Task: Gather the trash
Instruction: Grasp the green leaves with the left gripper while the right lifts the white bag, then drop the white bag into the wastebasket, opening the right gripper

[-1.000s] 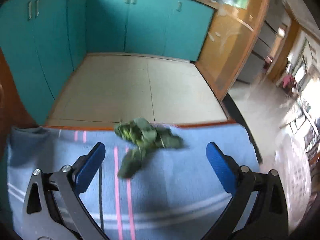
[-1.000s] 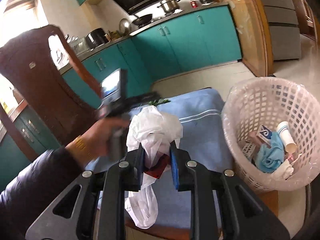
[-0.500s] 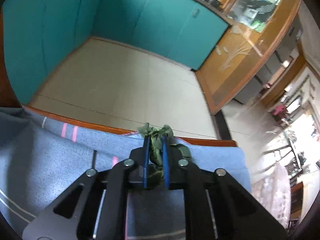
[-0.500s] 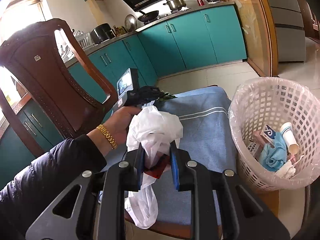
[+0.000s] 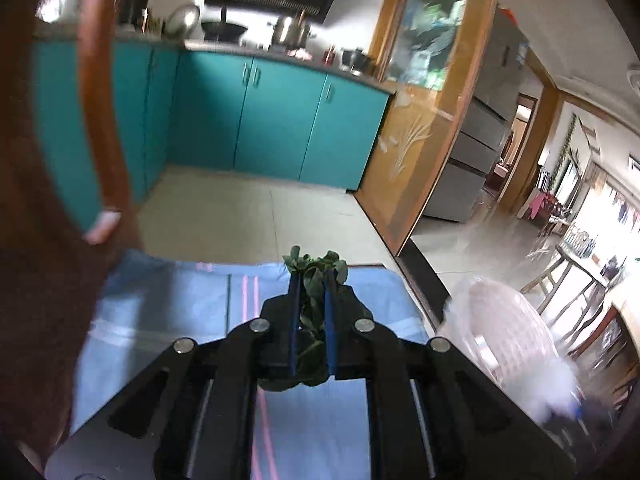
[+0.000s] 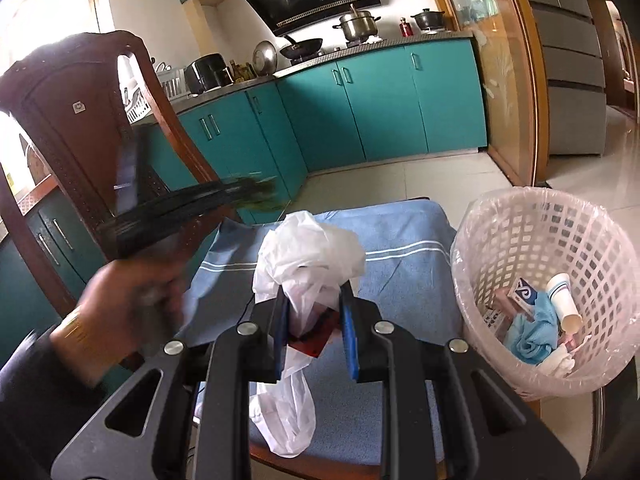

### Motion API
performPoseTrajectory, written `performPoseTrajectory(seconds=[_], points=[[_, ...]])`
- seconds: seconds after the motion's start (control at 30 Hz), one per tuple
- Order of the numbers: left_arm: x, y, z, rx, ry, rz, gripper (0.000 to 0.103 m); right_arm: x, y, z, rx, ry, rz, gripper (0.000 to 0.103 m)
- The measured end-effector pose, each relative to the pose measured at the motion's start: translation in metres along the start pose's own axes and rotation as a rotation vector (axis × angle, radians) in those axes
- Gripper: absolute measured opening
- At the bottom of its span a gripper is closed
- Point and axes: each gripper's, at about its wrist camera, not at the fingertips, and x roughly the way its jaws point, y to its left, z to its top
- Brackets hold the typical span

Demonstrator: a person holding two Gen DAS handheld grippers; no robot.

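Left gripper [image 5: 311,276] pinches wilted greens [image 5: 314,280] above the blue cloth [image 5: 160,312]; right gripper [image 6: 316,300] clamps a white plastic bag [image 6: 308,248]; 2 loose loads could shed scraps short of the lined basket [image 6: 532,240].

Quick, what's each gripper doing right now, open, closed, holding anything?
Left gripper: closed on the green leaves.
Right gripper: closed on the white plastic bag.
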Motion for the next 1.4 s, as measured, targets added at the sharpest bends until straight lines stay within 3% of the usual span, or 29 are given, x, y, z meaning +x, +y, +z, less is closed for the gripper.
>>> performPoseTrajectory(seconds=[0.13,0.33,0.47,0.97,1.1,1.17,1.27,1.3,1.33,1.37,1.4], points=[[-0.080,-0.016,-0.032,0.033,-0.040,0.023,0.012,0.008,0.001,-0.005,-0.006,0.003,-0.009,0.023],[-0.123,-0.027,-0.074,0.052,-0.060,0.080,0.012,0.013,0.006,-0.011,-0.005,0.014,0.002,0.023],[-0.120,-0.031,-0.093,0.085,-0.049,0.091,0.012,0.016,0.013,-0.017,-0.030,0.030,-0.005,0.023],[-0.099,-0.029,-0.099,0.085,-0.011,0.097,0.013,0.020,0.021,-0.026,-0.082,0.047,-0.037,0.023],[-0.099,-0.026,-0.099,0.084,-0.009,0.102,0.013,-0.004,0.003,-0.008,-0.034,-0.055,-0.069,0.023],[-0.100,-0.026,-0.099,0.083,-0.010,0.101,0.013,-0.027,-0.027,0.010,0.039,-0.155,-0.126,0.023],[-0.100,-0.028,-0.100,0.090,-0.010,0.098,0.013,-0.044,-0.078,0.024,0.130,-0.228,-0.240,0.025],[-0.099,-0.029,-0.100,0.089,-0.007,0.097,0.013,-0.045,-0.100,0.026,0.183,-0.233,-0.268,0.029],[-0.099,-0.030,-0.101,0.088,-0.005,0.094,0.013,-0.043,-0.113,0.027,0.214,-0.228,-0.272,0.047],[-0.098,-0.033,-0.101,0.091,-0.005,0.090,0.013,-0.037,-0.130,0.028,0.248,-0.198,-0.266,0.076],[-0.098,-0.036,-0.101,0.096,-0.003,0.083,0.013,-0.032,-0.145,0.028,0.281,-0.162,-0.258,0.081]])
